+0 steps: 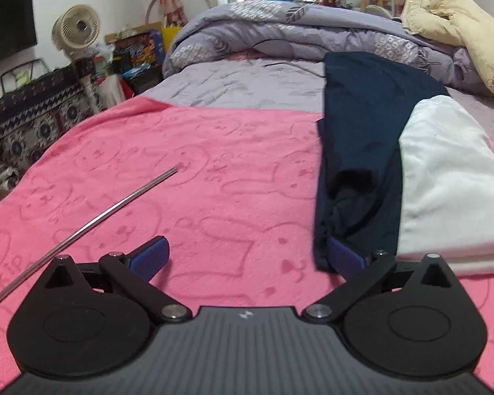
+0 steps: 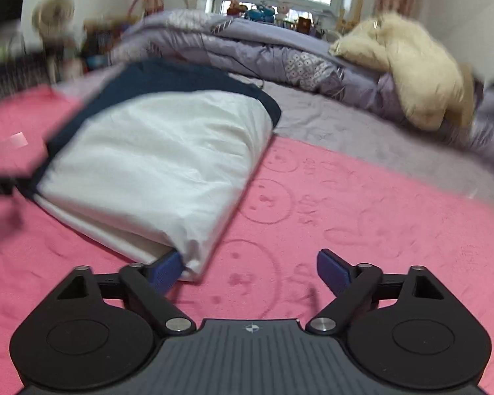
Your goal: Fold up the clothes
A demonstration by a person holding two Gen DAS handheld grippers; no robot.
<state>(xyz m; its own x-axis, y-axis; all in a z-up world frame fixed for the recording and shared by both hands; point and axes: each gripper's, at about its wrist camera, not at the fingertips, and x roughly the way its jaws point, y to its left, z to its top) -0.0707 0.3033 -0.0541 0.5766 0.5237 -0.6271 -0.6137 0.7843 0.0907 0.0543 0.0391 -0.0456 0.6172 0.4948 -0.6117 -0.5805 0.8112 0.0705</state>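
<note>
While the folded navy-and-white cloth garment [image 1: 378, 151] lies on the pink embossed blanket [image 1: 181, 181], both the left gripper [image 1: 247, 256] and the right gripper [image 2: 250, 268] are held wide open with nothing clamped, one blue pad of each touching the garment's edge.

pink blanket [image 1: 214, 171] lies open; metal rod [image 1: 92, 220] obstructs left.

No legible text; a small white emblem marks each gripper body [image 1: 246, 314] [image 2: 252, 328].
</note>
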